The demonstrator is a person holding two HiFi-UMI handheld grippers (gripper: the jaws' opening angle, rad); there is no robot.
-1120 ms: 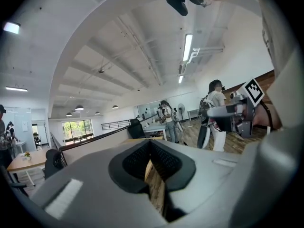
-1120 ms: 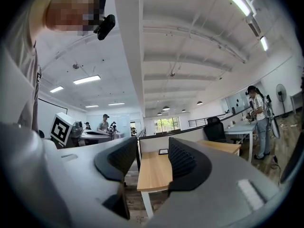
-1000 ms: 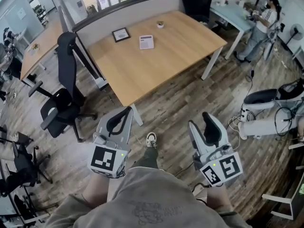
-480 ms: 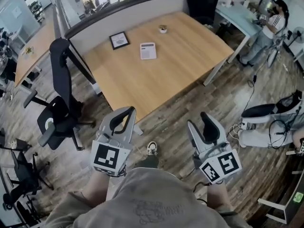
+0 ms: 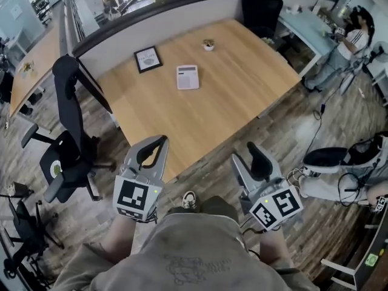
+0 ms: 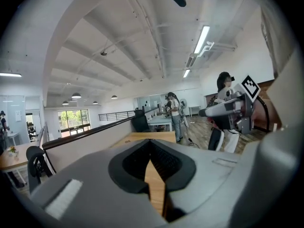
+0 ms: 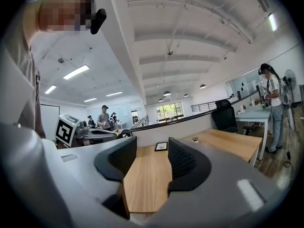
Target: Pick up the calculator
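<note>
**A:** Two sets of fingers, and neither is on anything. The left gripper's [image 6: 152,148] ribbed black fingers [image 6: 133,163] meet at their tips, with only a thin wedge of wood showing below them. The right gripper's [image 7: 151,158] fingers [image 7: 183,160] stand apart and frame a strip of the light wooden table [image 7: 142,189].

**B:** And the calculator?

**A:** The pale, flat, rectangular calculator [image 5: 187,77] lies on the table's far half, well apart from both grippers. They hang by the table's near corner.

**B:** So this is the approach step, I'd judge.

**A:** Yes, nothing has been reached. The next move calls for closing in over the table, then bringing the parted right fingers down across the calculator's edges. It lies flat, so getting a hold on it may be awkward.

**B:** Pose?

**A:** Both grippers are held low in front of the person's torso. The forearms are bent, the fingers point toward the table, and the marker cubes face up at the head camera.
</note>
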